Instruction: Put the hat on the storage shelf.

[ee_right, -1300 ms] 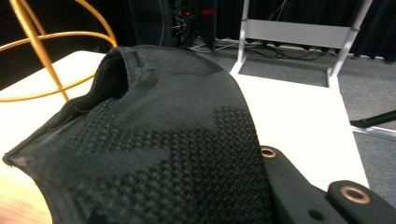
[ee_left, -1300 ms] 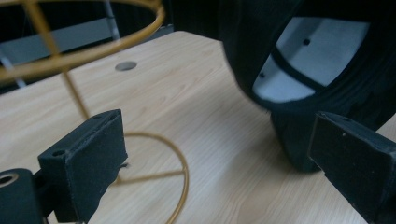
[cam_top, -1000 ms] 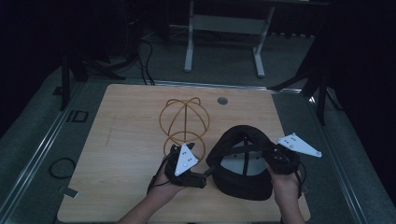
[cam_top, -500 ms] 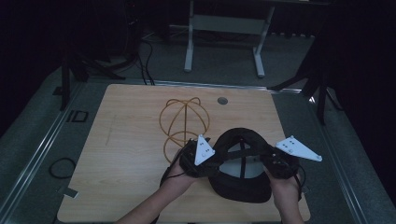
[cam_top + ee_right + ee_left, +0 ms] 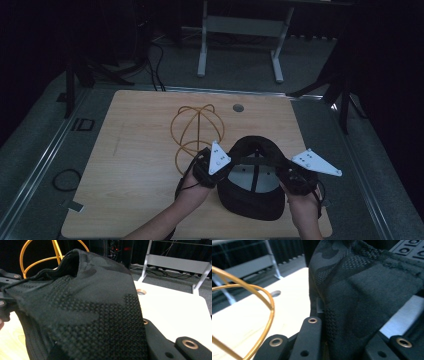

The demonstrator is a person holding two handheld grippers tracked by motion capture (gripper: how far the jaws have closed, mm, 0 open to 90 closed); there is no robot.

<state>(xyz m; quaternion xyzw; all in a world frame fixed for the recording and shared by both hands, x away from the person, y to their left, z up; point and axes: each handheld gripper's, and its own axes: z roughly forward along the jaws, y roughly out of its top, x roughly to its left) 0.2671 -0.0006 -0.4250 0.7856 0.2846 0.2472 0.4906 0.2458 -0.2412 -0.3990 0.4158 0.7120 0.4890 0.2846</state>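
Got a black cap (image 5: 251, 185) held up between both my grippers, over the near right part of the wooden table (image 5: 135, 165). It's upside down as far as I can tell from the high view, pale lining facing up, brim toward me. My left gripper (image 5: 209, 167) is on the cap's left edge, and in the left gripper view the camo-knit fabric sits right between my two black jaws, so they look clamped on it. My right gripper (image 5: 294, 179) is on the cap's right edge; in the right gripper view the cloth drapes over everything and I only catch one jaw poking out at the lower right, so I honestly can't tell how those jaws stand. Just left of the cap, a bit farther out, there's a gold wire stand (image 5: 194, 131) sitting upright on the table, round hoops crossing at the top. A small round hole (image 5: 238, 107) sits in the tabletop near the far edge.
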